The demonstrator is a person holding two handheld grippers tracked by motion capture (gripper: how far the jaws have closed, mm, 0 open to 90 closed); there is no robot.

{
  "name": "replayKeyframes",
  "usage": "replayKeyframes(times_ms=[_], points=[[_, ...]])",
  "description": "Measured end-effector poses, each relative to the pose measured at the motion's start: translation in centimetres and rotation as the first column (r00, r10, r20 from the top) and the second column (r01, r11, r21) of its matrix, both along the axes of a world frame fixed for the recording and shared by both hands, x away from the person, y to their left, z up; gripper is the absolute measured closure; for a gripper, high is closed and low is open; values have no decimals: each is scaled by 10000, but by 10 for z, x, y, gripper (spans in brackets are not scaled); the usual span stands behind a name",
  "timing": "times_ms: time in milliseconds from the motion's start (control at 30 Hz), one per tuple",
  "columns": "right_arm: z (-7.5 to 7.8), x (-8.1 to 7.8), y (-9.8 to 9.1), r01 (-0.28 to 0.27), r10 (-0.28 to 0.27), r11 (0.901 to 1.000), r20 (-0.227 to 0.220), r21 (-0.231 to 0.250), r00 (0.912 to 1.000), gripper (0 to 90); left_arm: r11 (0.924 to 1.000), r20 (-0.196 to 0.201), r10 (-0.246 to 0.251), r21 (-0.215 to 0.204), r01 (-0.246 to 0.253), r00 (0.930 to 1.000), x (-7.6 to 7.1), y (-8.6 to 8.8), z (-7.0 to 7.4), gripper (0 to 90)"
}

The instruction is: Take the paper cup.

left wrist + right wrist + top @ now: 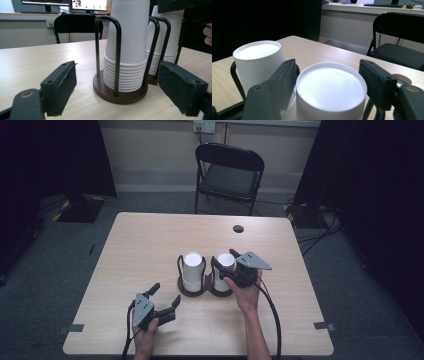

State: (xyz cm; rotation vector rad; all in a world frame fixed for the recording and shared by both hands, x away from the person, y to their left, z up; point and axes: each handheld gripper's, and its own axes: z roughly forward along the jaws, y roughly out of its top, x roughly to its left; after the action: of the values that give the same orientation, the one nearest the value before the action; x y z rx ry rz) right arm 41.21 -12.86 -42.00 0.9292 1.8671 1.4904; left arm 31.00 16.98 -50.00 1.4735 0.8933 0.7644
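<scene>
Squarely at the middle of the pale wood-grain table [150,245] stands a double cup holder [197,290]: two round dark-brown wooden bases joined side by side, each ringed by thin black bent-wire hoops. Each base carries a stack of white paper cups set upside down, smooth tapered cones with flat bottoms facing up and rolled rims packed in tight ridges near the base.

From the left stack [192,270], the right stack [224,270] sits at three o'clock, just beside it. The right gripper [231,266] is at that right stack, reaching in from about five o'clock, its grey three-cornered plate on top. In the right gripper view its two black jaws, blocky and faced with matte foam pads, stand on either side of the top cup [331,90]; the near pad lies against the cup wall, the other is just apart from it, so the jaws bracket the cup but do not clamp it.

At about seven o'clock from the holder, the left gripper [167,297] rests low over the table, well apart from the stacks, jaws spread wide and empty. In the left gripper view its foam pads look frayed at the edges, and the left stack [128,45] rises between them farther off.

Beyond the table, at twelve o'clock, stands a black folding chair [229,175] with a padded seat.
</scene>
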Motion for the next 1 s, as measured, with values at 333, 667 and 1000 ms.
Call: replayKeyframes(times_ms=[333,667,1000], points=[[-3,4,1,-13,13,10000,-252,12,9997,325,10000,4,-10,4,10,10000,0,0,0,157],[2,3,1,-40,37,9998,-173,-172,9998,352,10000,1,-22,2,22,10000,0,0,0,157],[10,2,-1,-31,32,10000,-102,31,9999,354,9998,-140,-104,158,106,9998,2,-1,1,156]])
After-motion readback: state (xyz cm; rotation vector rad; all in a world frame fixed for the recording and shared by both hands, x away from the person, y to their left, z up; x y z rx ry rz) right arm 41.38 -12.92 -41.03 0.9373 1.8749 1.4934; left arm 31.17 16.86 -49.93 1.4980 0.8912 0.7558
